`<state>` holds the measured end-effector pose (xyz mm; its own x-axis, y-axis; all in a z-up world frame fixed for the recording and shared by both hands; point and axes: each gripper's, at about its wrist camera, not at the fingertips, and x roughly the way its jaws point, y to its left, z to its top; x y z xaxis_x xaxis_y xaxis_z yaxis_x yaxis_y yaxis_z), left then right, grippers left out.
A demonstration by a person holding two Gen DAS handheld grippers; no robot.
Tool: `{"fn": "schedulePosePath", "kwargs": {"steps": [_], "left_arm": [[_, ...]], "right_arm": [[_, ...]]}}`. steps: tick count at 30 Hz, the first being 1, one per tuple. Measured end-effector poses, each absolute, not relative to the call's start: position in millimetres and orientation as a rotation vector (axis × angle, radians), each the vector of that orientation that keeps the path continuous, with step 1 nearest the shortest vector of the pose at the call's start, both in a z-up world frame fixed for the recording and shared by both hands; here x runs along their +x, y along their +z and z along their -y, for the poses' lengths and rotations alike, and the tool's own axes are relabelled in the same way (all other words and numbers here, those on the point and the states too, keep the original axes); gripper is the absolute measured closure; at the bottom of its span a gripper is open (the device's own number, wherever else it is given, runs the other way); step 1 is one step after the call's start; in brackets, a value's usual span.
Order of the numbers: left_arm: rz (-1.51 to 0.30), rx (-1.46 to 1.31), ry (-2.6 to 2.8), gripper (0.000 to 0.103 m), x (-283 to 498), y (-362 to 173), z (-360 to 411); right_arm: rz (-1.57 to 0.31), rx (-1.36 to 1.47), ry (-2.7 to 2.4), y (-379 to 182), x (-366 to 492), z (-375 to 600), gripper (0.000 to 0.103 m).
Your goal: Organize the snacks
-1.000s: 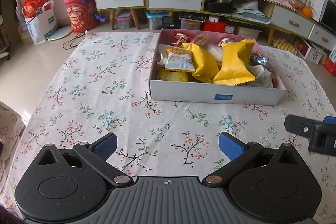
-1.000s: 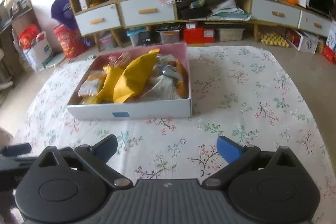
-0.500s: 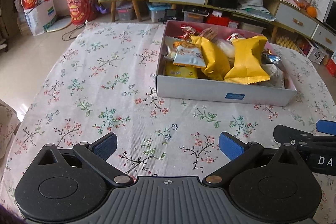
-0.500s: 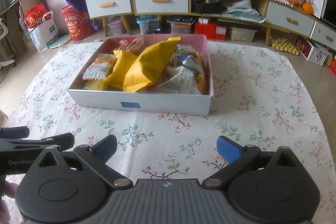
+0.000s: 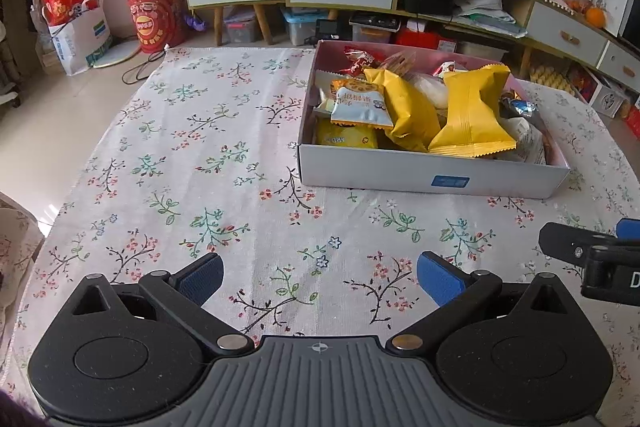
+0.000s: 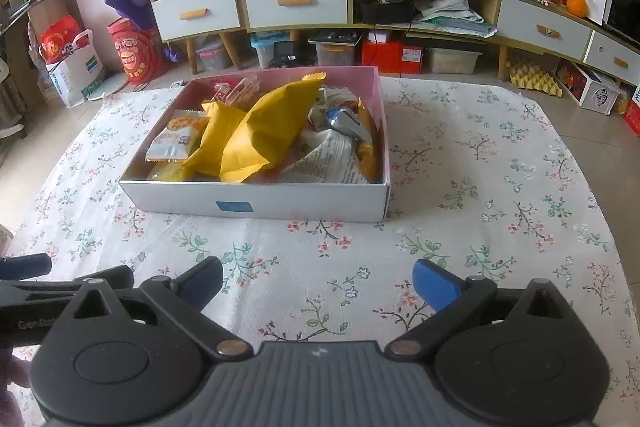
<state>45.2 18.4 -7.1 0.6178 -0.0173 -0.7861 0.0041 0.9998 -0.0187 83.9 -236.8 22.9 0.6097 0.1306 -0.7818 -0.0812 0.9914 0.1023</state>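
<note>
Two grippers, both empty, jaws spread wide apart: left gripper (image 5: 320,277) and right gripper (image 6: 318,281) hover side by side over the near part of the desk, covered in a white floral-print tablecloth (image 5: 192,163). Neither touches anything.

Snacks all sit in one shallow white cardboard box with pink inner walls (image 6: 260,201), beyond both grippers toward the far side of the desk. Nothing loose on the cloth in either view.

Box contents, piled rather than sorted:
- two plain yellow foil pouches (image 5: 470,115) in the middle, leaning on each other, tallest items, poking above the rim
- white-and-orange cookie packet (image 5: 360,105) at left, lying on top of a flat yellow packet (image 5: 346,137) at the near-left corner
- red-wrapped small items (image 5: 360,59) along the far wall
- white printed crinkly bag (image 6: 332,157) at right near wall, with a small blue-silver wrapper (image 6: 346,121) above it
- more under the pile, can't identify

Progress, my read: gathering looks done, everything visible is already in the box. If "organize" means grouping or laying flat, that part isn't started — pouches overlap and hide what's below. Can't tell from these views whether another container is involved.

Likely next: reach for one of the yellow pouches, the easiest grab since they stand proud. Foil is slippery and crushable, so pinch a crimped end seam.
</note>
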Motion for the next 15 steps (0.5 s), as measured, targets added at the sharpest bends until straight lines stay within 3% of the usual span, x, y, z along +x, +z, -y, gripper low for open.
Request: {"fn": "schedulePosePath", "kwargs": {"steps": [15], "left_arm": [[-0.898, -0.02, -0.032, 0.0, 42.6, -4.4, -18.8]], "right_arm": [[-0.903, 0.051, 0.122, 23.4, 83.4, 235.8, 0.013]]}}
